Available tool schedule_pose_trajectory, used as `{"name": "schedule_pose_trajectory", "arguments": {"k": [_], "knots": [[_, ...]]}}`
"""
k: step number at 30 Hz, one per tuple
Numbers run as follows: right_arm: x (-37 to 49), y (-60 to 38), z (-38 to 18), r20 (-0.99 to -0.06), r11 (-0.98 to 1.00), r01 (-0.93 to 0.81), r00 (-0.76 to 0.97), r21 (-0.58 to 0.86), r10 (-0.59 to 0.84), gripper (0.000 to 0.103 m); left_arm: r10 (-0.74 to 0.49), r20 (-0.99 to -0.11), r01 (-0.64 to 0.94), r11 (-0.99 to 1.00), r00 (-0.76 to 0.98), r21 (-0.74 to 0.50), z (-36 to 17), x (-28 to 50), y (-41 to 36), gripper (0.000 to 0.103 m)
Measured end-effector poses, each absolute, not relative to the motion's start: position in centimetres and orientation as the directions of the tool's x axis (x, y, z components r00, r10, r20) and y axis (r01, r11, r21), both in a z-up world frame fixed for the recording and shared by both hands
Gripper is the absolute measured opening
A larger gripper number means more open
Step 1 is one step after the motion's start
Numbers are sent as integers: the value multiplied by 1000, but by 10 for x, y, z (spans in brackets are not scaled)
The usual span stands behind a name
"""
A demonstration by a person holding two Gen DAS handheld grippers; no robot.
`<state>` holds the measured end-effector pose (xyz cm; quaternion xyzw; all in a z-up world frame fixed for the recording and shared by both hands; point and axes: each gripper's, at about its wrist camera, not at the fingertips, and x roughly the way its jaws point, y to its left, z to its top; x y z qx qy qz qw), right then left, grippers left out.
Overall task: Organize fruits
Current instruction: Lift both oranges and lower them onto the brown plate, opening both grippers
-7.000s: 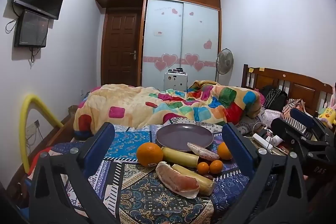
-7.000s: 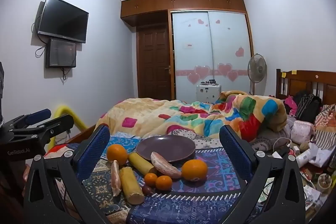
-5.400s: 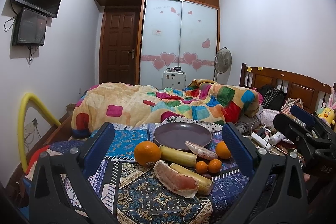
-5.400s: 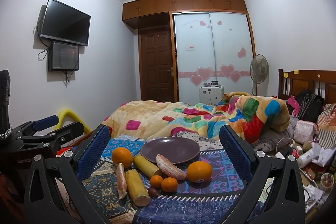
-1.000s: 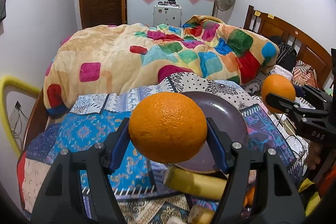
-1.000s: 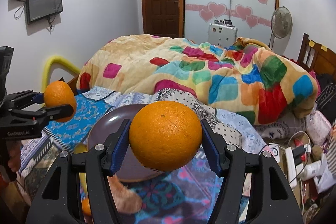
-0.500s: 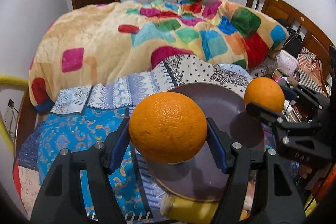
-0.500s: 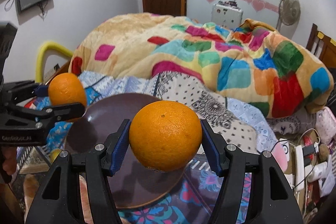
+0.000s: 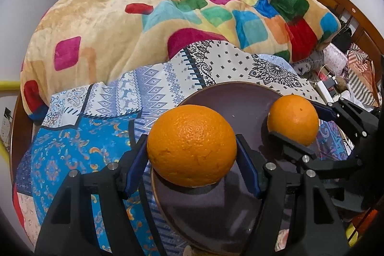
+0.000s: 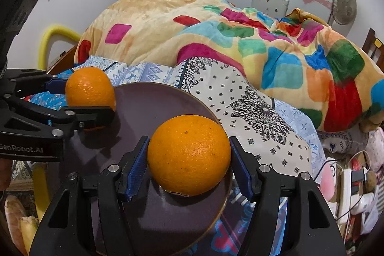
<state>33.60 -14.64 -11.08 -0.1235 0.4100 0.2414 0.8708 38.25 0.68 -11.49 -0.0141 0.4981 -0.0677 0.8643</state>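
The left gripper (image 9: pixel 192 160) is clamped about halfway closed on an orange (image 9: pixel 191 145), its blue pads (image 9: pixel 135 168) pressed against the fruit's two sides. This orange hangs over the 8 o'clock edge of a dark purple plate (image 9: pixel 230 97), with a shadow directly under it; whether it touches the plate cannot be told.

The right gripper (image 10: pixel 188 166) is likewise about half closed on a second orange (image 10: pixel 189 154), blue pads (image 10: pixel 136 168) tight on both flanks. That fruit sits low over the plate (image 10: pixel 153 102) toward its 4 o'clock side. In the left wrist view the same right gripper (image 9: pixel 297 126) comes in from 3 o'clock with its orange (image 9: pixel 292 122) over the plate's right part; in the right wrist view the left gripper (image 10: pixel 91 100) enters from 9 o'clock with its orange (image 10: pixel 90 89) at the plate's 10 o'clock rim. The two oranges are apart, with bare plate between them.

The plate rests on a patterned blue and white cloth (image 9: pixel 100 136). Beyond it, toward 12 o'clock, lies a bright patchwork blanket (image 9: pixel 168 23). At 7 o'clock in the right wrist view some yellowish fruit (image 10: pixel 39 181) lies on the cloth beside the plate, partly hidden.
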Motion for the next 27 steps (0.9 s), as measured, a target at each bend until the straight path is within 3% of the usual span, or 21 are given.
{"name": "schedule_pose_trajectory", "arguments": {"k": [8,12,20,27], "knots": [[336,-145,-110,-773,851,-526,542,-7,329,63,-135,-838,119,989,528,-84,-113,384,3,71],[331,-147,-100,-755,854,-521,562,-7,337,75,-125,-810,111,991,573,-75,-101,377,4,85],[307,-162,-76,-719,872,-489,599,21,353,76,-129,-777,61,991,616,-116,-73,351,18,85],[267,-179,-52,-682,882,-472,639,19,356,77,-69,-747,51,998,661,-46,-48,290,20,86]]}}
